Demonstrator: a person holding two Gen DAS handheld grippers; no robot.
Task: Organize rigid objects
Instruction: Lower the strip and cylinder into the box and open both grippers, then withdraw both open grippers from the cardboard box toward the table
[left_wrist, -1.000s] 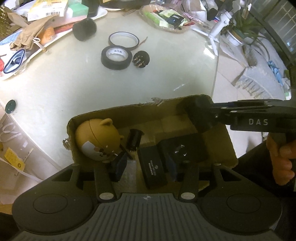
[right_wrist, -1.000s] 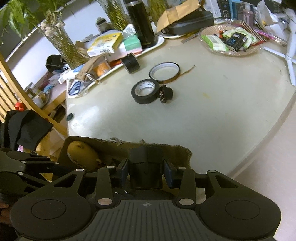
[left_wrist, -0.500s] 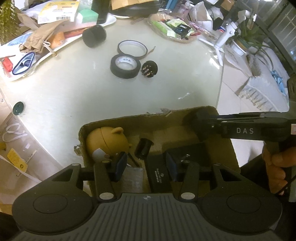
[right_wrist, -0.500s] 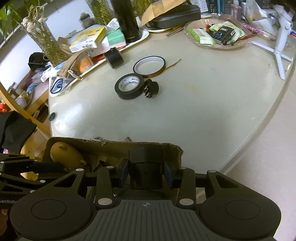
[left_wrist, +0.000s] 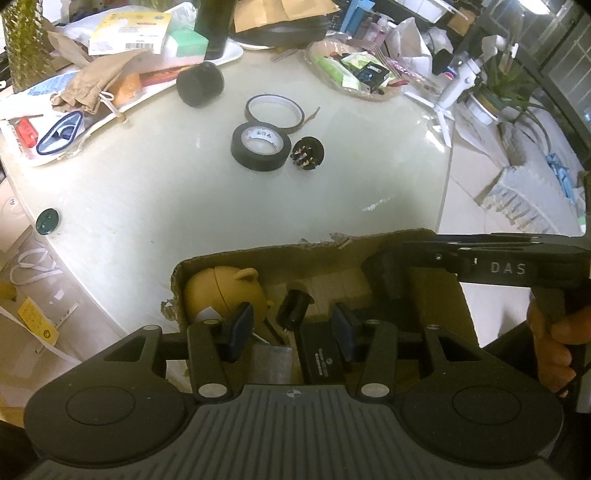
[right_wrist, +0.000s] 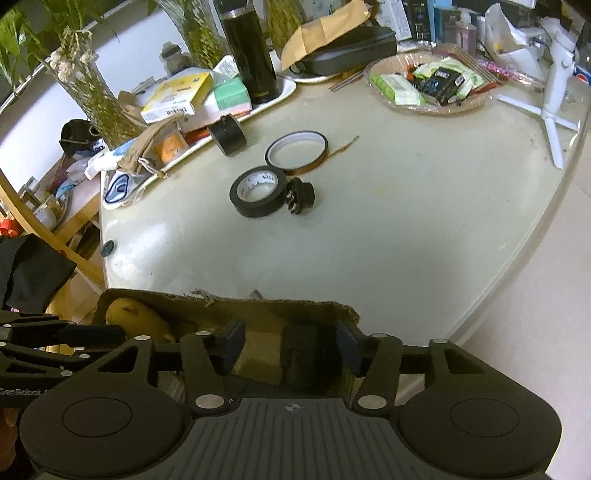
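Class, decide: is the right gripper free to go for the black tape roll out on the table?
Probably yes. The right gripper stands open over the cardboard box, and bare table lies before the black tape roll.

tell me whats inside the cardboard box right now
Inside the cardboard box: a tan bear toy, a small black cylinder, a flat black labelled block and a black block. Grippers cover the box's near part.

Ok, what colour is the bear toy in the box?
Mustard yellow bear toy, clearest in the left wrist view.
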